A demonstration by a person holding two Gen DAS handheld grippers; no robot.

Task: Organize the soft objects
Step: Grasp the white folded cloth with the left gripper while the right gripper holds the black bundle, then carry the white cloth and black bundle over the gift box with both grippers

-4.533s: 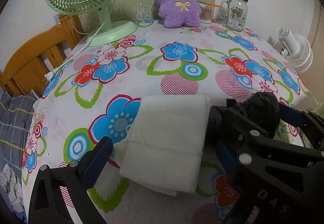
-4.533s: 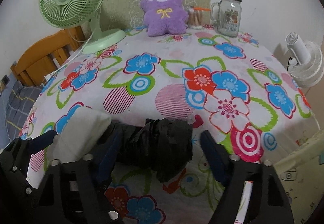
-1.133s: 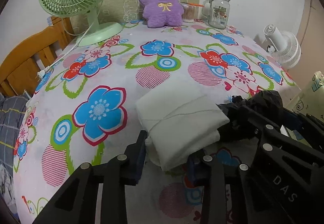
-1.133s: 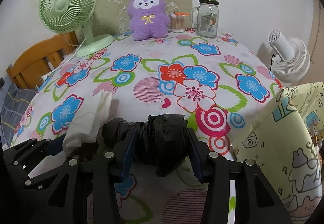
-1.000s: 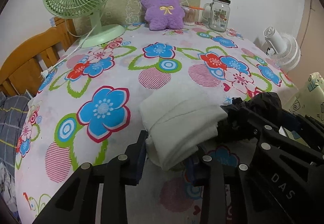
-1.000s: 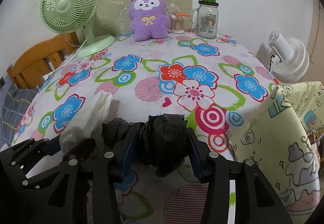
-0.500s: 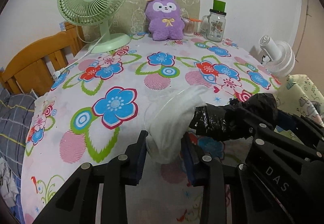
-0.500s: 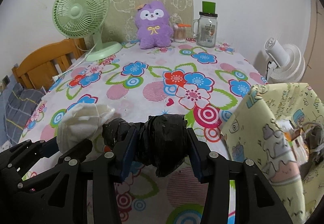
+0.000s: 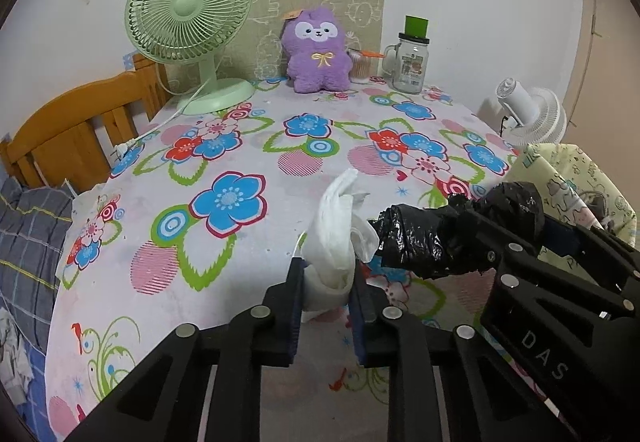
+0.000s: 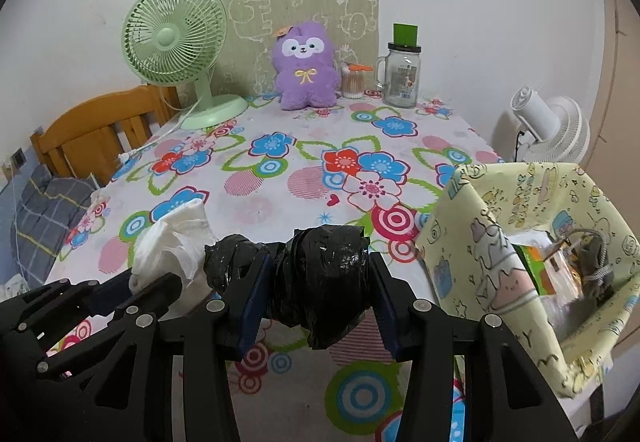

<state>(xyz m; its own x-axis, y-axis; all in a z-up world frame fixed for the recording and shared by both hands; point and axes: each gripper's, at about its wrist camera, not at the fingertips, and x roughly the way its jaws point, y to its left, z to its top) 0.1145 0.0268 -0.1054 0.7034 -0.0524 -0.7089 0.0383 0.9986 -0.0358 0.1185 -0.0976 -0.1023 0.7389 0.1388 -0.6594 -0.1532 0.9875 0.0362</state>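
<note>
Left wrist view: the left gripper (image 9: 326,306) is clenched on a crumpled white cloth (image 9: 334,242), held above the near part of the flowered tablecloth (image 9: 224,146), with the black plastic bundle (image 9: 432,238) just beside it on the right. Right wrist view: the right gripper (image 10: 320,290) grasps the black plastic bundle (image 10: 324,274) between its blue pads, the white cloth (image 10: 176,246) sits to its left in the other gripper, and a yellow fabric bin (image 10: 480,242) stands open at the table's right edge.
</note>
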